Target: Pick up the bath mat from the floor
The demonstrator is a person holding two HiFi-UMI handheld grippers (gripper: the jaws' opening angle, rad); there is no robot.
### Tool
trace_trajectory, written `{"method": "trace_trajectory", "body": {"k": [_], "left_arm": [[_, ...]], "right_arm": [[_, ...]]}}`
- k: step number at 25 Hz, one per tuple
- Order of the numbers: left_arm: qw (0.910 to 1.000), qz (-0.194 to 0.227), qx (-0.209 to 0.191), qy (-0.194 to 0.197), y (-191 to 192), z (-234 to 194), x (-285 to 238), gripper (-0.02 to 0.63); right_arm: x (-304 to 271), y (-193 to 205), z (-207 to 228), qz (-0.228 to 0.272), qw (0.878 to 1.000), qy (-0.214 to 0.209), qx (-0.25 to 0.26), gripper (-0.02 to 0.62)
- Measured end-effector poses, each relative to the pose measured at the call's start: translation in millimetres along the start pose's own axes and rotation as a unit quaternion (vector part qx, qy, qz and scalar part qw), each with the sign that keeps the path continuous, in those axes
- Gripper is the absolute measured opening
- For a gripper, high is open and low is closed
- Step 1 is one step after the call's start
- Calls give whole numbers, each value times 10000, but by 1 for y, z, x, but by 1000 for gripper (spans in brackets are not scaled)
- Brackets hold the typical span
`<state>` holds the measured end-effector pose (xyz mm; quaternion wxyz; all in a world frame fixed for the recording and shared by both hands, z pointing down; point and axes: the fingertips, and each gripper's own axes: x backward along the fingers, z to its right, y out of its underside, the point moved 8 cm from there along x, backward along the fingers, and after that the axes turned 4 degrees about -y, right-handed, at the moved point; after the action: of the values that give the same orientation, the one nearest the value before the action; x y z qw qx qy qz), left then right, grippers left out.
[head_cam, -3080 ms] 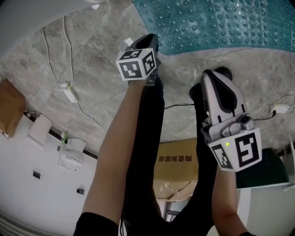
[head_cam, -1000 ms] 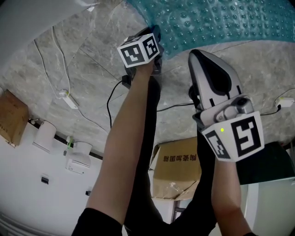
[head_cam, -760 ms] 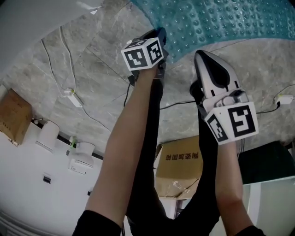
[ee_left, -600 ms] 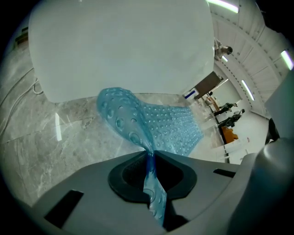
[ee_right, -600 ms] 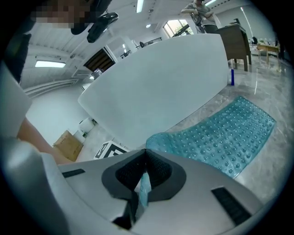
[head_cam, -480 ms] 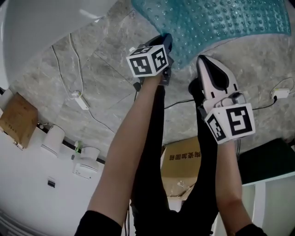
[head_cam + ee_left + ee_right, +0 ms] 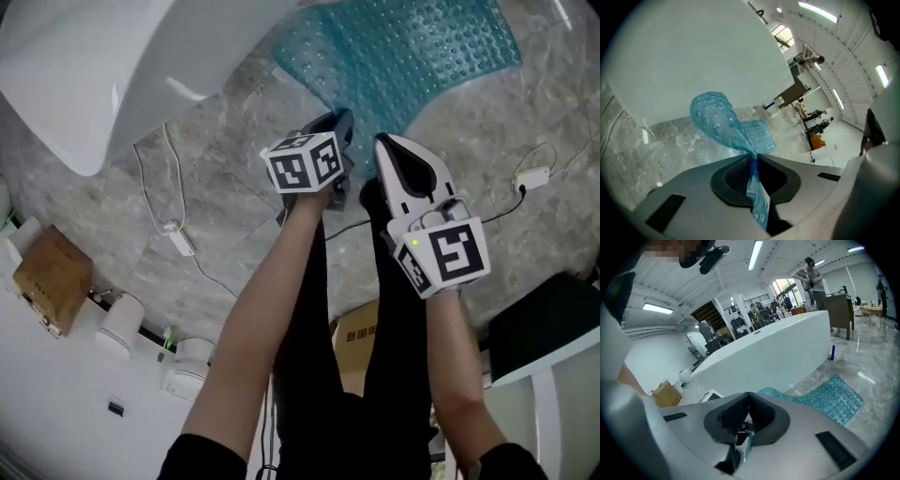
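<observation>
We have left tool (image 7: 339,122) and right tool (image 7: 382,145) both clamped on the bath mat (image 7: 412,56) near edge. That edge is raised, far end on the floor (image 7: 225,178) beside the bathtub (image 7: 84,75). Power strip (image 7: 178,242) lies under our arms, well apart from the mat.

My left gripper (image 7: 752,157) has its grey jaws pressed together on a thin edge of the translucent teal rubber bath mat (image 7: 716,121) with round bumps; the mat twists up from the pinch in a fold, above the grey marble floor (image 7: 642,159), before the white curved bathtub wall (image 7: 693,51)
</observation>
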<state>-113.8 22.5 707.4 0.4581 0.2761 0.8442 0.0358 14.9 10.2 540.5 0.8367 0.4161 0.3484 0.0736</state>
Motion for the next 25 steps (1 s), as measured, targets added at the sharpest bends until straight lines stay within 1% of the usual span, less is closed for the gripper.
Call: {"method": "trace_trajectory", "body": {"k": [2, 6, 11, 13, 16, 22, 23, 25], "left_arm": [[9998, 32, -103, 150, -11, 32, 16, 38], [9978, 6, -540, 372, -28, 91, 46, 38], [9961, 85, -754, 458, -44, 155, 82, 38], [9946, 196, -876, 525, -51, 178, 98, 38], [9915, 424, -1051, 637, -65, 209, 120, 38], [9815, 811, -1554, 766, -81, 276, 172, 38], [9797, 897, -1602, 810, -85, 288, 182, 40], [9769, 1106, -1577, 921, -94, 311, 207, 40]], "right_arm": [[21, -18, -2, 31, 10000, 77, 41, 12], [66, -58, 2, 162, 9994, 300, 107, 12], [122, -100, 13, 342, 9972, 644, 143, 12], [143, -114, 14, 421, 9961, 757, 155, 12], [170, -138, 13, 581, 9944, 820, 327, 12], [225, -179, 10, 759, 9906, 992, 551, 12], [234, -188, 9, 822, 9895, 1031, 601, 12], [250, -208, 7, 948, 9869, 1106, 698, 12]]}}
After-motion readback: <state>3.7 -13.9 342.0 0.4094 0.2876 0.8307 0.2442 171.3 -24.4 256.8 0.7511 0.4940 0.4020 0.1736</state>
